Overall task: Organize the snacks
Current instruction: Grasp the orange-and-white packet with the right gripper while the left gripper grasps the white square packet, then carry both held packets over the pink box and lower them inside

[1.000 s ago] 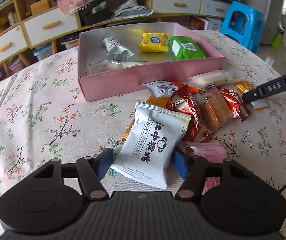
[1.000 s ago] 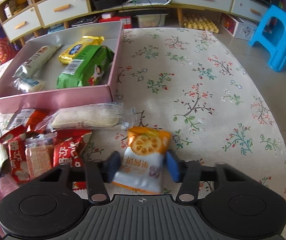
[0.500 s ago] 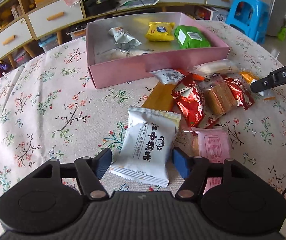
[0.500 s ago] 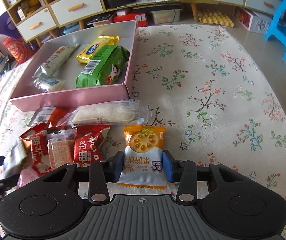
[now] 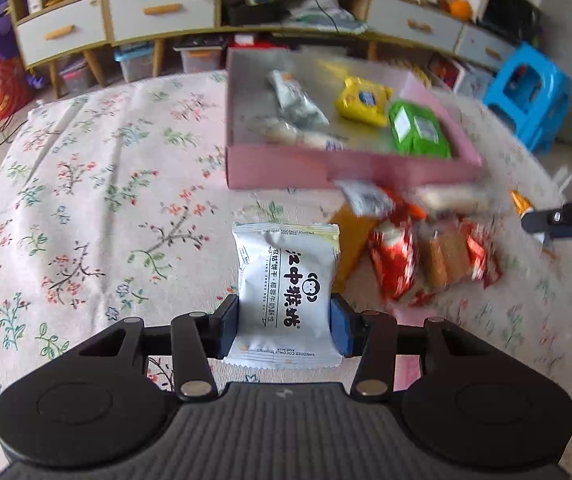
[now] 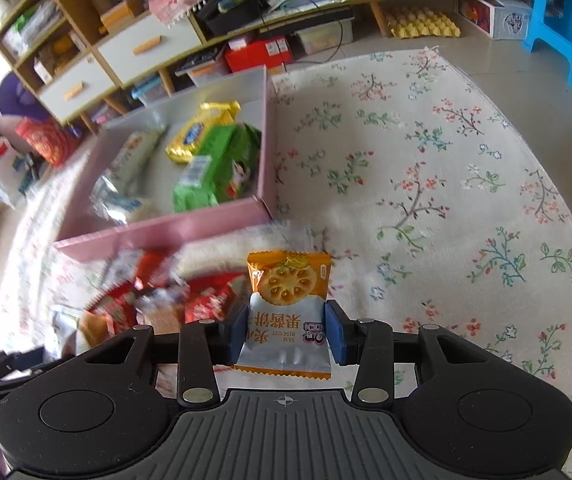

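Observation:
My left gripper (image 5: 284, 320) has its jaws closing, and the blue pads press on both sides of a white snack packet (image 5: 286, 276) with black characters, held above the floral tablecloth. My right gripper (image 6: 286, 336) is shut on an orange-and-silver jam biscuit packet (image 6: 288, 280), also raised off the cloth. Behind both lies a pink box (image 5: 326, 168) holding a yellow packet (image 5: 364, 100), a green packet (image 5: 418, 132) and silver ones. A loose pile of red and clear snack packets (image 5: 426, 252) lies in front of the box, between the two grippers.
The right gripper's black finger (image 5: 566, 220) pokes in at the right edge of the left wrist view. A blue plastic stool (image 5: 526, 92) stands beyond the table's right edge. Low cabinets with drawers (image 5: 65, 32) line the far wall. Bare floral cloth (image 6: 446, 184) spreads right of the box.
The left jaws have closed onto the white packet and lifted it upright off the cloth. The right gripper has risen with the orange packet. Both views have rolled and shifted towards the box.

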